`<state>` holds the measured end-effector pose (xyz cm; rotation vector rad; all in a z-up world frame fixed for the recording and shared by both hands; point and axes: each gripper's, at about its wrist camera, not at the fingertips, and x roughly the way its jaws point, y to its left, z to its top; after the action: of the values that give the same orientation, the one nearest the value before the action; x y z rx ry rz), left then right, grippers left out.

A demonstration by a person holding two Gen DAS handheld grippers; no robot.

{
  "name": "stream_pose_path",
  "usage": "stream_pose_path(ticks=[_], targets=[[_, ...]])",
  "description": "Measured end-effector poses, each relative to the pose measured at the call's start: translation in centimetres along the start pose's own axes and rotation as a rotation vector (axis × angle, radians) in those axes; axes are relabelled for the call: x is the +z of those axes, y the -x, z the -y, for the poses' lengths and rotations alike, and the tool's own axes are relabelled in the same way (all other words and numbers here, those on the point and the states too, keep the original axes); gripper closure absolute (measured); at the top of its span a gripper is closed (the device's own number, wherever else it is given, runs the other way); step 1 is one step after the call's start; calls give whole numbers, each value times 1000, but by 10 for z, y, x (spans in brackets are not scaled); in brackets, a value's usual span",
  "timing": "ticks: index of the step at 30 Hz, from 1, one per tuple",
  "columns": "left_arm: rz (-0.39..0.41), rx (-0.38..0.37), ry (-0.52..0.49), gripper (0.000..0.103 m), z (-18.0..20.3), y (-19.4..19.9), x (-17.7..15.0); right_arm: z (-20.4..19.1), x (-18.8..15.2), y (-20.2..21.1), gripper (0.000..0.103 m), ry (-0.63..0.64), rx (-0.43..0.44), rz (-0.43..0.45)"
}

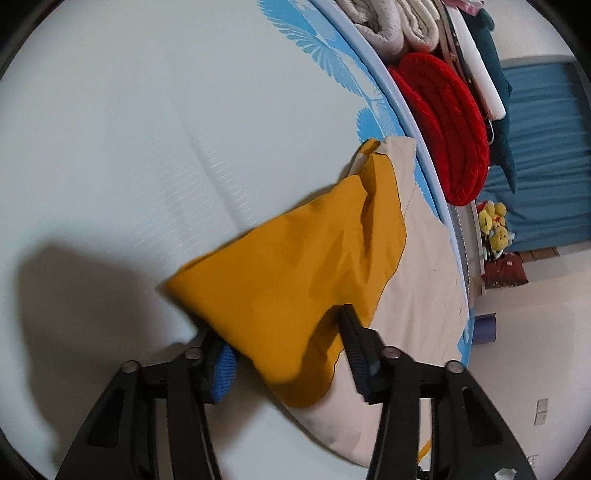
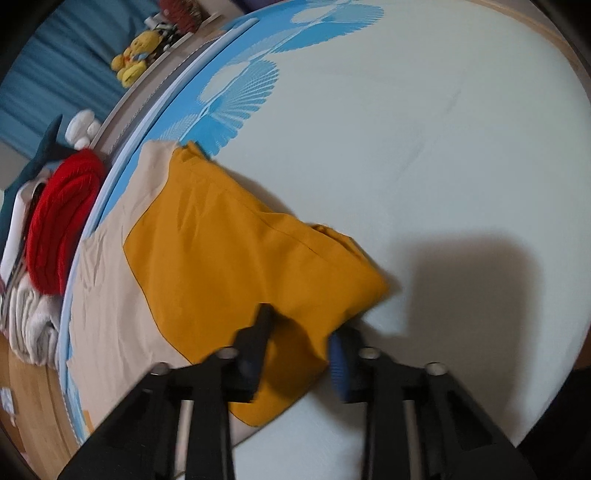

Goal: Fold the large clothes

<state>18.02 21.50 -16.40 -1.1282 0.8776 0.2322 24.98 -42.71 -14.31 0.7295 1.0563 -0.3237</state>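
A large garment, mustard yellow (image 1: 295,266) with beige panels (image 1: 417,291), lies on a pale mattress (image 1: 110,147). In the left wrist view my left gripper (image 1: 284,332) has its jaws wide apart with a bunched yellow fold draped between them; one blue pad (image 1: 224,369) shows. In the right wrist view the same garment (image 2: 221,258) lies partly folded, yellow over beige (image 2: 110,295). My right gripper (image 2: 303,328) also stands open around a yellow fold, blurred by motion.
The mattress has a blue feather print along its edge (image 1: 332,48). Beyond the edge lie a red quilted item (image 1: 443,122), folded grey towels (image 1: 388,22), yellow plush toys (image 1: 493,225) and a blue curtain (image 1: 546,147). A wooden floor (image 2: 33,398) shows below.
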Motion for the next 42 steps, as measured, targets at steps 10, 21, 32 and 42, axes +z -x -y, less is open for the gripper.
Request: stream_pose_path(ticks=[10,21,32,42], targets=[[33,-41,-128,100,33,67,3,-26,0,48,98,138,-64,80],[-70,108,-75,73,-9,84,-14,-13,-44,67,82,272,-353,26],[-99,205,-40,56,-23,58,-21,-130,-102,118,69,744,-43,371],[-82,302,-187,58,-15,60,-39,-189,-208,26,69,1190,40,14]])
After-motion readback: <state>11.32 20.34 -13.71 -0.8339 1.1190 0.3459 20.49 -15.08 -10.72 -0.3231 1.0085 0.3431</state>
